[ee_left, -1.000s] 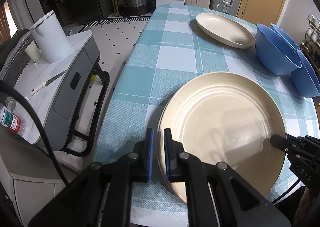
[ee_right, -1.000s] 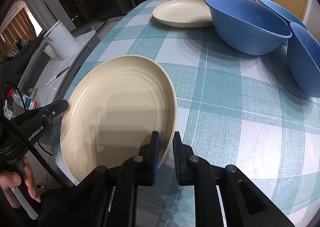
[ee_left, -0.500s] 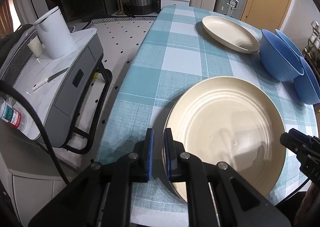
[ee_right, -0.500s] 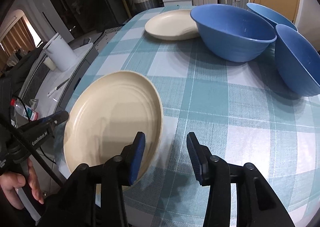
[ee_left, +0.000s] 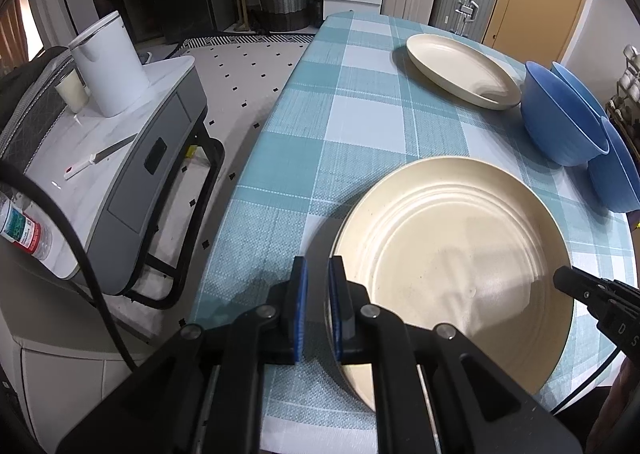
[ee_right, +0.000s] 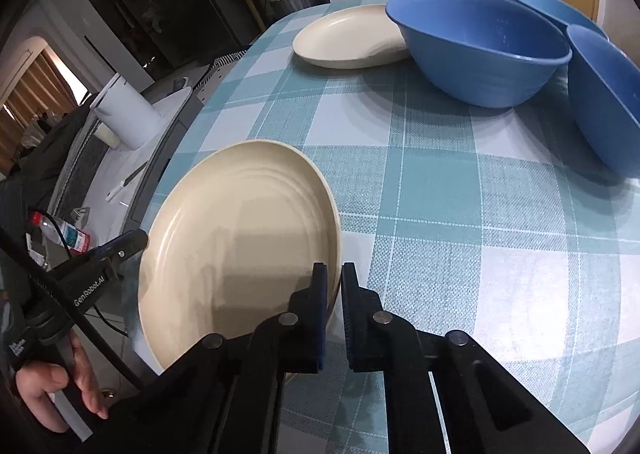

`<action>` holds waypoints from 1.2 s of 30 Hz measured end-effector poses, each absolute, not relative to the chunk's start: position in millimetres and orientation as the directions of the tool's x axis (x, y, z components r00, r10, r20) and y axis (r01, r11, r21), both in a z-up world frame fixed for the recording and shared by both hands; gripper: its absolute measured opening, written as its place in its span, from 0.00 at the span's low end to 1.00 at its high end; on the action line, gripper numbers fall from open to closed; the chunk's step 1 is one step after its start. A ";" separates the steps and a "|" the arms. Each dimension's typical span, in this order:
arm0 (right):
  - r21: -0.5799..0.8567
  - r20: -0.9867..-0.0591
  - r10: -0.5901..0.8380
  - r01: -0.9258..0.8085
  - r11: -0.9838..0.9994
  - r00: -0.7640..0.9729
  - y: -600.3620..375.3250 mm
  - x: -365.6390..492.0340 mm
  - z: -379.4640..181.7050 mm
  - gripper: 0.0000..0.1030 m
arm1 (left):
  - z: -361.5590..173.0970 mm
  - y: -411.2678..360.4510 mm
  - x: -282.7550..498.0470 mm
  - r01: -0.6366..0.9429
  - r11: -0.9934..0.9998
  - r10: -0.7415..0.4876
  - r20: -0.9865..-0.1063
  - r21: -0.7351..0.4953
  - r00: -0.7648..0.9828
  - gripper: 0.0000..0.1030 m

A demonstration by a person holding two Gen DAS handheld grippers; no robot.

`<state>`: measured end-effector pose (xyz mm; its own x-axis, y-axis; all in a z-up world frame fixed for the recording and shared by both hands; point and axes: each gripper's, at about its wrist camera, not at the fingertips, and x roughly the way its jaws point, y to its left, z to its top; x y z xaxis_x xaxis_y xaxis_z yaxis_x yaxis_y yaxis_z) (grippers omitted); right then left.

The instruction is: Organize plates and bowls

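Gripping a cream plate (ee_left: pixel 452 262) by opposite edges, two black hand-held tools lift it at a tilt over the near end of a counter (ee_left: pixel 360 122) covered in a woven teal-and-white check cloth. The left tool (ee_left: pixel 317 308) has its blue-padded fingers clenched on the plate's left rim, and the right tool (ee_right: pixel 334 312) is clamped on the right rim, the thin edge caught between its pads. The plate is round, matte and shallow, with faint concentric ridges stepping down to a flat centre; its near edge hangs out past the counter's rounded end. A second cream plate (ee_left: pixel 460 70) of the same shape lies flat at the far end of the cloth. Three smooth, deep blue bowls (ee_right: pixel 480 46) stand together along the right side, the nearest one just beside that far plate. A hand (ee_right: pixel 56 394) wraps the left tool's handle at lower left in the right wrist view. Off the counter's left side stands a grey-and-white cart (ee_left: pixel 120 158) carrying a white cylindrical container (ee_left: pixel 110 66).
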<state>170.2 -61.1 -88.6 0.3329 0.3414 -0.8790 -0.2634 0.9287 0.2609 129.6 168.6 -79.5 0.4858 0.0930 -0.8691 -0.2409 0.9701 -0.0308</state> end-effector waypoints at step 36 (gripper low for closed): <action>0.209 -0.680 0.398 -0.358 0.910 0.615 -111.4 121.1 -13.6 0.44 | 17.1 87.3 93.0 -0.019 0.995 -0.050 -0.663 -0.097 0.747 0.40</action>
